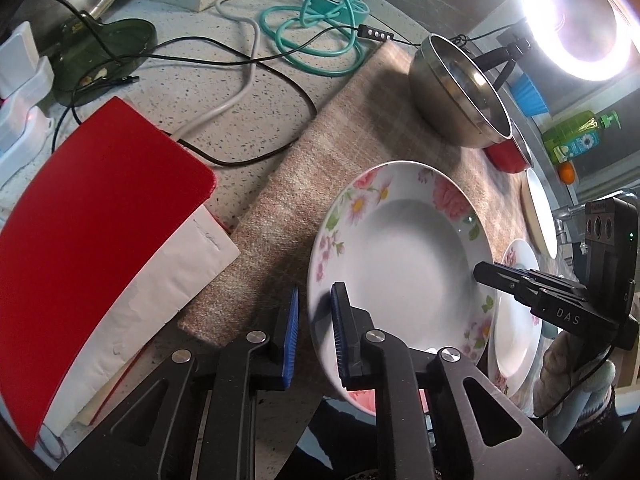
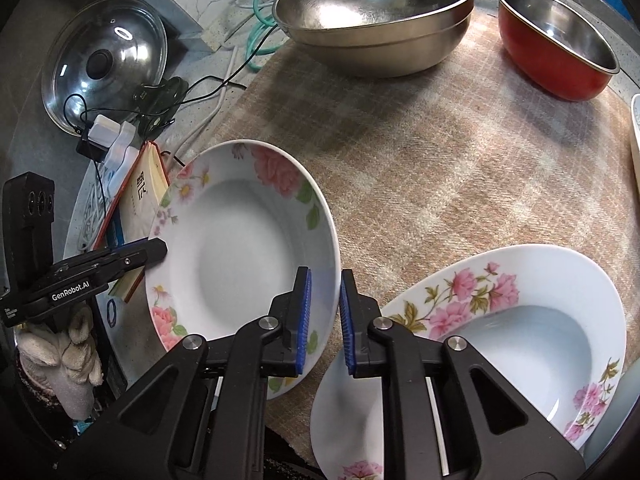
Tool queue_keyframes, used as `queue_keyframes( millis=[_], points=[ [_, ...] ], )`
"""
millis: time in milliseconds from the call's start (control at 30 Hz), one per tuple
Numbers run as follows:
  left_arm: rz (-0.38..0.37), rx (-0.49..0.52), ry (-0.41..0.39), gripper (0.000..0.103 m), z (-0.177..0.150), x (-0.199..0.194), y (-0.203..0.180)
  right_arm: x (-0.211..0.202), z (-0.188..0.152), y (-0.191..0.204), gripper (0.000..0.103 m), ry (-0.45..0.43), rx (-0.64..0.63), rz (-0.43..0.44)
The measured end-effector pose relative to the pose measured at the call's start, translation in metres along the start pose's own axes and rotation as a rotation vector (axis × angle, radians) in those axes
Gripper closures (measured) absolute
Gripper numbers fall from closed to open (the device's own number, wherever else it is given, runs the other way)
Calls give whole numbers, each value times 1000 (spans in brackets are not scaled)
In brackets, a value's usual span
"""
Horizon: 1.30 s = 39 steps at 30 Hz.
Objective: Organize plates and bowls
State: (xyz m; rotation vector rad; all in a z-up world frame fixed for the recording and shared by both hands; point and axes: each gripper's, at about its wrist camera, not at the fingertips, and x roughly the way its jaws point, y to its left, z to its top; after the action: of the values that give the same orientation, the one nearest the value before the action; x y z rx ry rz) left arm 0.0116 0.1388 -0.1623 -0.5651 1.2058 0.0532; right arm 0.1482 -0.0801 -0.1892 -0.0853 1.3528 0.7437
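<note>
A deep white plate with pink flowers (image 1: 404, 256) is held tilted above the plaid cloth (image 1: 332, 148). My left gripper (image 1: 316, 336) straddles its near-left rim, blue pads slightly apart. My right gripper (image 2: 324, 316) straddles the opposite rim of the same plate (image 2: 240, 248), pads close to it on both sides; it also shows in the left wrist view (image 1: 532, 292). A second floral plate (image 2: 520, 320) lies on the cloth to the right. A steel bowl (image 2: 376, 12) and a red bowl (image 2: 556, 44) stand at the back.
A red book (image 1: 92, 216) with white paper lies left of the cloth. Cables (image 1: 240, 60), a glass lid (image 2: 104, 60), chargers (image 2: 108, 132) and a ring light (image 1: 580, 20) surround it. A cream plate (image 1: 540, 212) and soap bottle (image 1: 576, 136) stand right.
</note>
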Motion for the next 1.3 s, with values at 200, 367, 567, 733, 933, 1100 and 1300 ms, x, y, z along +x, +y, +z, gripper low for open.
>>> queue_keyframes(
  millis=[200, 367, 567, 733, 933, 1100, 1300],
  points=[
    [7, 7, 4, 92, 1, -1, -2, 0, -1, 0, 89, -2, 18, -1],
    [15, 18, -4, 92, 4, -3, -6, -3, -3, -4, 89, -7, 48, 11],
    [17, 39, -26, 92, 11, -11, -12, -14, -4, -5, 89, -31, 69, 11],
    [10, 64, -39, 92, 18, -15, -21, -28, -8, -10, 89, -53, 104, 20],
    [-14, 114, -57, 92, 27, -22, -39, -53, -16, -18, 89, -100, 143, 8],
    [-39, 182, -46, 92, 32, -16, -65, -73, -34, -35, 89, -130, 206, -9],
    [-78, 265, -8, 92, 32, -1, -97, -90, -60, -58, 89, -148, 288, -44]
  ],
)
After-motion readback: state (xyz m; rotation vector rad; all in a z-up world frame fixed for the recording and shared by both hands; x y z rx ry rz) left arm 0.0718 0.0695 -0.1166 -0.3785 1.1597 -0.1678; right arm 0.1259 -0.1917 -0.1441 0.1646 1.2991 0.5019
